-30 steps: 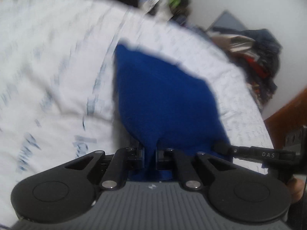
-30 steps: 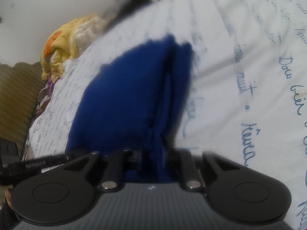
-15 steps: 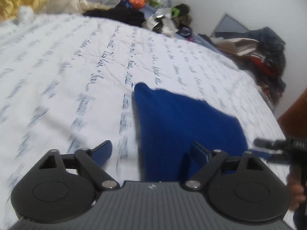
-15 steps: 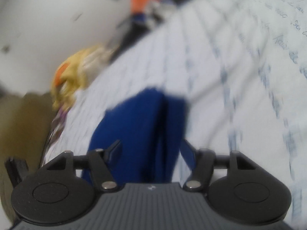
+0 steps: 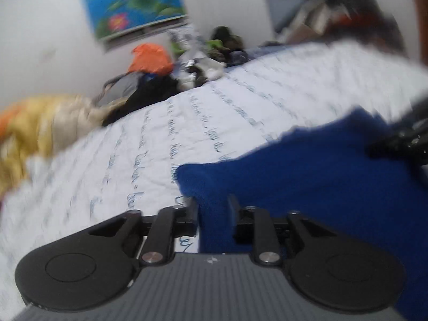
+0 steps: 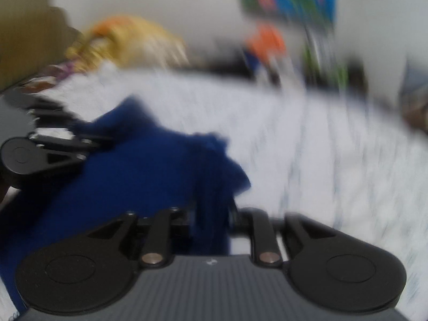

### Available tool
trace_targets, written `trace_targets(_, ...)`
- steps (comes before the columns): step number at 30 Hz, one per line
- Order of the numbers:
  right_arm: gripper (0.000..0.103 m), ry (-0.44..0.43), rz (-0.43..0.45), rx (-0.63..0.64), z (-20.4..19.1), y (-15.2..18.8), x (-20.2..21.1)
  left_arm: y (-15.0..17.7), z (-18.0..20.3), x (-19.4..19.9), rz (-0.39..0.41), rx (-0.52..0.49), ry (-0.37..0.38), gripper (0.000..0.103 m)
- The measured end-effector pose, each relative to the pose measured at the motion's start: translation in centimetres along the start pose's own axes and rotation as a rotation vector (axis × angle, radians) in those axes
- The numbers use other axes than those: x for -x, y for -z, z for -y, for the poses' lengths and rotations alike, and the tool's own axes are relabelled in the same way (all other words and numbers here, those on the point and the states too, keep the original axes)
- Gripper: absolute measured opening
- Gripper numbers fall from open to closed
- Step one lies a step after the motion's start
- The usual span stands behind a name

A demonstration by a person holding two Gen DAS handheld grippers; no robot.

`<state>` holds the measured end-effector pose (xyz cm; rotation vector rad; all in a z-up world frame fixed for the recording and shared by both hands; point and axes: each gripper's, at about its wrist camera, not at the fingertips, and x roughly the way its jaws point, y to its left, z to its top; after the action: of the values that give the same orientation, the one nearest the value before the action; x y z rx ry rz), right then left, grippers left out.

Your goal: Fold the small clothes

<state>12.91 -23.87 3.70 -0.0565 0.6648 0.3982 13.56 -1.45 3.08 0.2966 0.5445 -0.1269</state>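
A dark blue garment (image 5: 307, 165) lies on a white bedsheet with blue script (image 5: 187, 123). In the left wrist view my left gripper (image 5: 214, 214) is shut on the garment's near left edge. In the right wrist view my right gripper (image 6: 214, 214) is shut on a bunched fold of the same blue garment (image 6: 149, 165). The left gripper also shows at the left of the right wrist view (image 6: 40, 149), and the right gripper's tip shows at the right of the left wrist view (image 5: 396, 141). Both views are motion-blurred.
A yellow blanket (image 5: 40, 123) lies at the bed's far left. A pile of clothes with an orange piece (image 5: 149, 58) sits along the far edge under a blue flower poster (image 5: 133, 2). More dark clothes (image 5: 347, 13) are heaped at the far right.
A second ago both grippers held the garment, half a second ago both were open above it, and now both are shut on its near edges again. Both cameras have tilted up.
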Motion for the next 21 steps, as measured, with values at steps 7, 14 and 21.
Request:
trace_targets(7,0.055,-0.158,0.064,-0.215,0.6,-3.2,1.7,-1.2,0.2,4.9,0.071,0.218,0.308,0.097)
trace_targets(14,0.054,-0.031,-0.075,-0.146,0.5,-1.7,-4.7,0.7,2.2,0.6,-0.093,0.168,0.334,0.081)
trace_targets(21,0.058,-0.115,-0.125,-0.174,-1.4,-1.2,-3.5,2.0,2.9,2.0,-0.086,0.105,0.272,0.094)
